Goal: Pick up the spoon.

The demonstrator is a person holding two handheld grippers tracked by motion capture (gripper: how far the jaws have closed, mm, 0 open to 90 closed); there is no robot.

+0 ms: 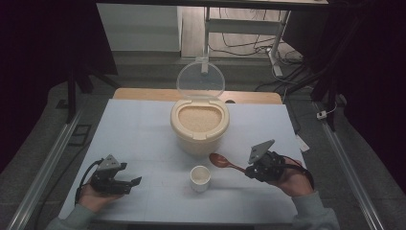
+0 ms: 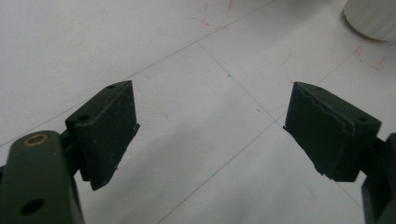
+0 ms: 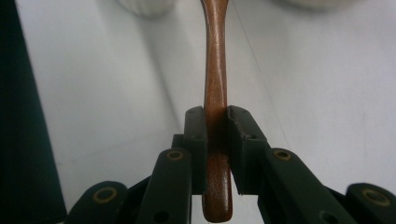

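A brown wooden spoon sticks out leftward from my right gripper, its bowl hanging above the table near the rice bin. In the right gripper view the black pads clamp the spoon's handle from both sides, so my right gripper is shut on it. A small white cup stands on the table just left of and below the spoon. The cream rice bin holds rice, with its clear lid standing open. My left gripper rests low at the table's front left; its jaws stand wide apart over bare table.
The white tabletop has thin seams and red marks. A wooden edge runs behind it. Metal rails flank the table, and cables lie on the floor at the back right.
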